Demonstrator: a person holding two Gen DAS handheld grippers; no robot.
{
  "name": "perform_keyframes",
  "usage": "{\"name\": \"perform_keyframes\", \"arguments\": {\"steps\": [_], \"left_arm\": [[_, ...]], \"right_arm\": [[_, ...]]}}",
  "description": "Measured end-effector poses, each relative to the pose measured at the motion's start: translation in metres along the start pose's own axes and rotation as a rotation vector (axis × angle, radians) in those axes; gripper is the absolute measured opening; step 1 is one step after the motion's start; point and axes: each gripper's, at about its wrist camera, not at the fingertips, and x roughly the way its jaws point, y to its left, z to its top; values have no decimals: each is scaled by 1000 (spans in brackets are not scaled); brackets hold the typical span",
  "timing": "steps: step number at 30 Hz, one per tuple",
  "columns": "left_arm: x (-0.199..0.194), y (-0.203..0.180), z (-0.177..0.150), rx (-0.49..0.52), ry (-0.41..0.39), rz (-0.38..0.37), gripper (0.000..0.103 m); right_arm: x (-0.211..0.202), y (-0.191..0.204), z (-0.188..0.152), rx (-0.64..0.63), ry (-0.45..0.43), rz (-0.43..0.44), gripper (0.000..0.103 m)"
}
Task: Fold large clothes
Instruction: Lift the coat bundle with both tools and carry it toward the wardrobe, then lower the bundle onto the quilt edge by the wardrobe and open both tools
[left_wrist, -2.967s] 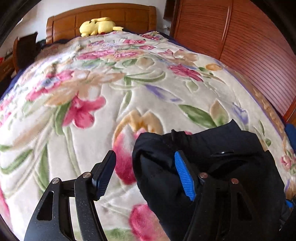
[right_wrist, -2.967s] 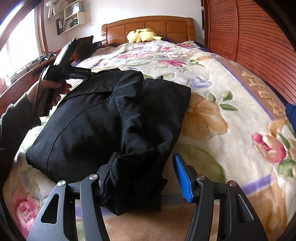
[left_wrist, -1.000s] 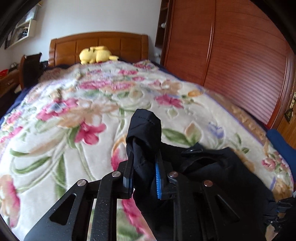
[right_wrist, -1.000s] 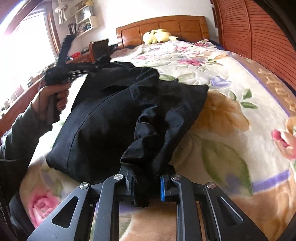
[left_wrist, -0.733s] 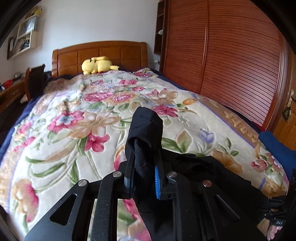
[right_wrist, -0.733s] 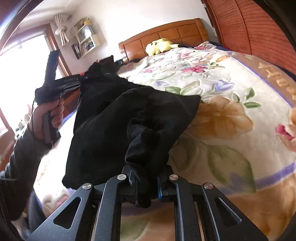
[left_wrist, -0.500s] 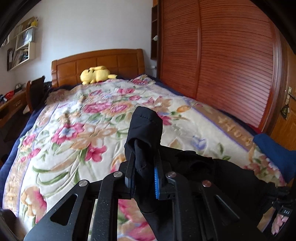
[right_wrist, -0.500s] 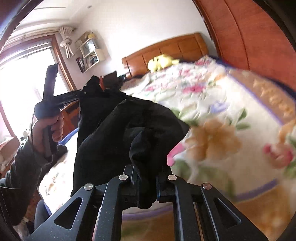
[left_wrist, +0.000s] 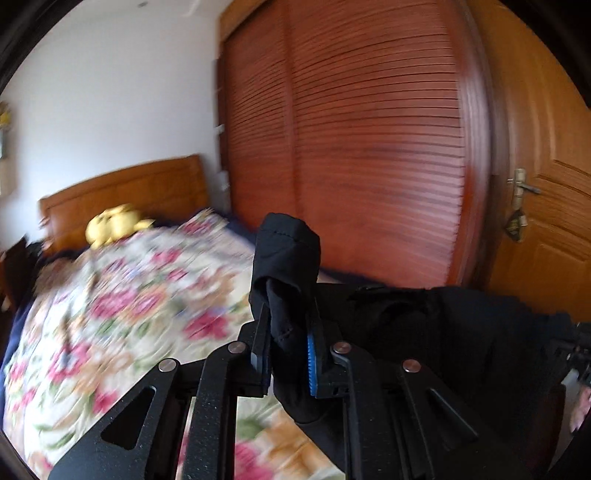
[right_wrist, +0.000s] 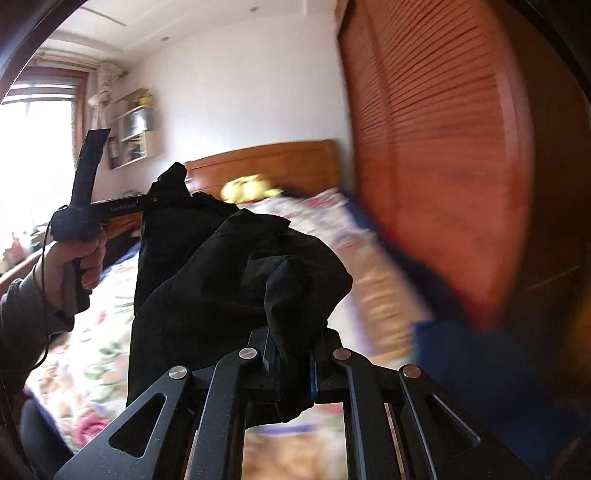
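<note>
A large black garment (right_wrist: 207, 280) hangs in the air between my two grippers, lifted off the floral bed (left_wrist: 122, 302). My left gripper (left_wrist: 286, 350) is shut on a bunched corner of the garment (left_wrist: 286, 258); the rest of the cloth drapes off to the right. My right gripper (right_wrist: 290, 362) is shut on another bunched corner. The left gripper also shows in the right wrist view (right_wrist: 147, 201), held up by a hand at the upper left, clamped on the garment's far corner.
A red-brown slatted wardrobe (left_wrist: 369, 147) runs along the right of the bed. A wooden door (left_wrist: 546, 206) stands beyond it. A wooden headboard (left_wrist: 125, 192) with a yellow plush toy (left_wrist: 110, 223) is at the far end. A window (right_wrist: 33, 158) and wall shelves (right_wrist: 136, 125) are at the left.
Both grippers have risen steeply with the garment, lifting it clear of the bed. The views now tilt up toward the wardrobe and ceiling, blurred by motion.
</note>
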Motion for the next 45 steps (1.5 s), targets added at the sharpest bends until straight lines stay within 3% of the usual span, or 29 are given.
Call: {"name": "perform_keyframes", "arguments": {"steps": [4,7,11,15,20,25,28,30,33,35,37,38,41,42,43,45], "left_arm": [[39,-73,21,13,1,-94,15],[72,-140,16,35,30,-152,15],[112,-204,-11,70,119,-217,15],[161,-241,-62,127,255,-202,16],[174,-236,-83,108,296,-207,19],[165,-227,-90,108,335,-256,32],[148,-216,-94,133,330,-282,34],[133,-207,-100,152,333,-306,35],[115,-197,-106,184,319,-315,36],[99,-190,-112,198,310,-323,36],[83,-182,-115,192,306,-342,44],[72,-178,-118,183,300,-354,52],[50,-167,-123,174,288,-364,54],[40,-163,-125,172,280,-364,60],[32,-158,-126,168,271,-361,64],[16,-147,-129,154,254,-359,64]], "right_arm": [[-47,-61,11,-36,-7,-164,10],[-70,-104,2,-43,16,-272,10],[-68,-166,-40,49,126,-347,10],[-40,-204,-96,120,256,-386,10],[-20,-210,-118,134,285,-428,10],[-19,-199,-107,95,296,-483,17],[-22,-186,-96,106,274,-517,31],[-30,-179,-95,113,246,-534,48],[-37,-158,-82,74,184,-558,60],[-37,-139,-74,57,150,-541,63],[-29,-121,-69,40,136,-494,64],[-22,-114,-69,32,148,-467,65],[5,-109,-84,32,229,-451,65],[15,-109,-91,32,255,-459,65],[22,-110,-99,33,269,-465,65],[27,-117,-107,71,267,-453,65]]}}
